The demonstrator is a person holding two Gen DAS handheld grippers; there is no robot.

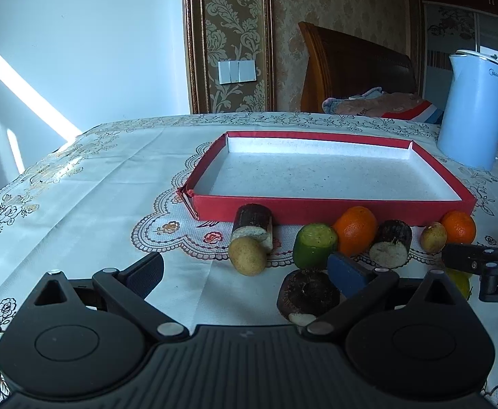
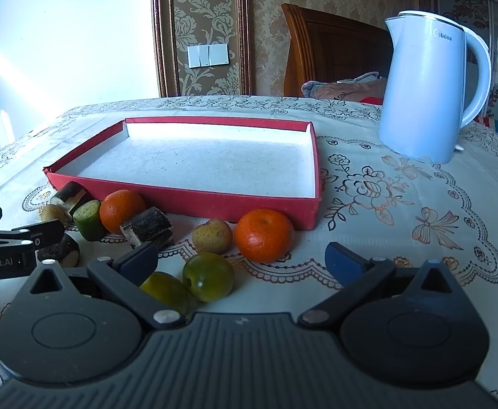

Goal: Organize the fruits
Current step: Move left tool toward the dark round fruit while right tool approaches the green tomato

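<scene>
A shallow red tray point(image 1: 334, 210) point(image 2: 194, 201) with a white floor lies on the table and holds nothing. Fruit lies in a row before its near wall: two oranges point(image 1: 356, 230) point(image 2: 264, 235), dark sugarcane pieces point(image 1: 253, 226) point(image 2: 148, 228), a green cut piece point(image 1: 314, 245) point(image 2: 88, 220), small tan fruits point(image 1: 247, 255) point(image 2: 212, 236) and two green plums point(image 2: 208, 276). My left gripper point(image 1: 245, 269) is open and empty, low over the cloth, with a dark cane piece point(image 1: 306, 294) beside its right finger. My right gripper point(image 2: 242, 259) is open and empty, with the plums and an orange between its fingers.
A pale blue electric kettle point(image 1: 475, 112) point(image 2: 429, 88) stands on the table to the right of the tray. The table has a floral lace cloth point(image 1: 95, 187). A wooden headboard point(image 1: 354, 64) and bedding are behind the table. The right gripper's finger point(image 1: 470, 262) shows at the left view's right edge.
</scene>
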